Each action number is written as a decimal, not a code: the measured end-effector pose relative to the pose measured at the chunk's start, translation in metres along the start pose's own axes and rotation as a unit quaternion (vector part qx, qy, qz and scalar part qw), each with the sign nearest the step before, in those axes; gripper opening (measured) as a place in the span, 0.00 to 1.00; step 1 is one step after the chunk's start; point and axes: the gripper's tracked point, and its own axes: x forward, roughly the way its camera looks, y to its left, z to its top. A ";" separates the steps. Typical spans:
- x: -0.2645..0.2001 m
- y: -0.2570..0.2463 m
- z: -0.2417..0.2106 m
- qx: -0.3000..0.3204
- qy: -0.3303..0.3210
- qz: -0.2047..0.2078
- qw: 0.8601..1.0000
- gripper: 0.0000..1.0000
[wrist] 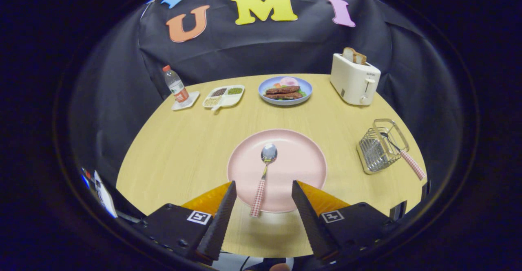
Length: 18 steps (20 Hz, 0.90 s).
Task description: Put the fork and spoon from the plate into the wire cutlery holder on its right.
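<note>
Holding nothing, my gripper (264, 195) stood with its jaws spread wide above the near edge of the wooden table (179, 148). My fingers (222, 214) were apart from every item. Between them lay the checked handle of the spoon (263, 179), its end overhanging the near rim of the pink plate (301, 165). The spoon's bowl rested face up just ahead of my fingertips, near the middle of the plate. Ahead and to the right, well apart from the plate, stood the wire cutlery holder (377, 148). The fork (403, 155) already sat in it, head down, with its checked handle leaning out over the holder's right rim. Beyond the plate, a blue dish of food (285, 89) sat at the far side of the table. To its left were a divided white tray (224, 96) and a water bottle (175, 84) on a small white coaster. To its right stood a white toaster (354, 79) with bread in its slots.
</note>
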 end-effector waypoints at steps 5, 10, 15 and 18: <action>0.037 0.005 -0.017 -0.015 0.022 -0.028 0.999 0.80; 0.059 -0.003 -0.029 0.011 0.052 -0.053 0.997 0.61; 0.071 -0.010 -0.045 0.041 0.092 -0.063 0.993 0.40; 0.069 -0.014 -0.043 0.046 0.101 -0.062 0.992 0.22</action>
